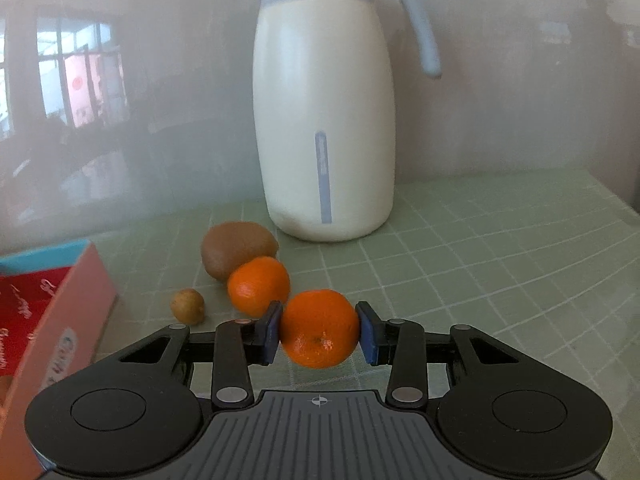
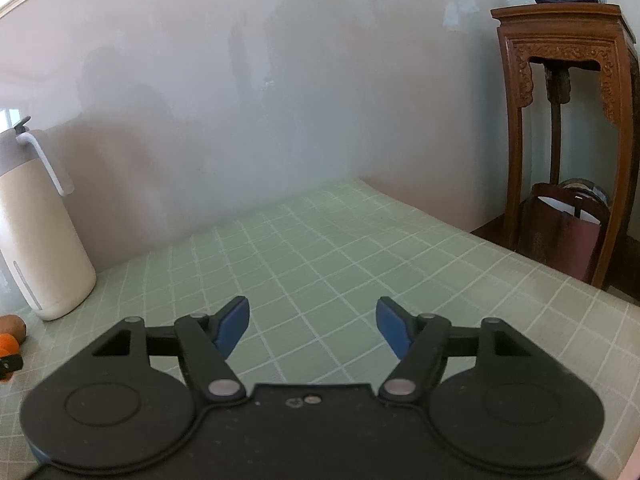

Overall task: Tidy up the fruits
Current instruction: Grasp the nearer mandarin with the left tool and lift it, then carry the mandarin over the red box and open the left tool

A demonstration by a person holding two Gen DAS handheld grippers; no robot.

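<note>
In the left wrist view my left gripper (image 1: 319, 330) is shut on an orange tangerine (image 1: 319, 322), its blue pads against both sides of the fruit. Just behind it to the left lies a second tangerine (image 1: 258, 286), with a brown kiwi (image 1: 236, 249) behind that and a small brown fruit (image 1: 188, 306) further left. My right gripper (image 2: 313, 326) is open and empty above the green checked tablecloth (image 2: 320, 248). At the far left edge of the right wrist view the kiwi (image 2: 12, 326) and a tangerine (image 2: 8, 345) just show.
A tall cream thermos jug (image 1: 324, 120) with a grey lid stands against the wall behind the fruit; it also shows in the right wrist view (image 2: 38, 236). A pink and red box (image 1: 44, 320) lies at the left. A carved wooden stand (image 2: 568, 128) stands beyond the table's right edge.
</note>
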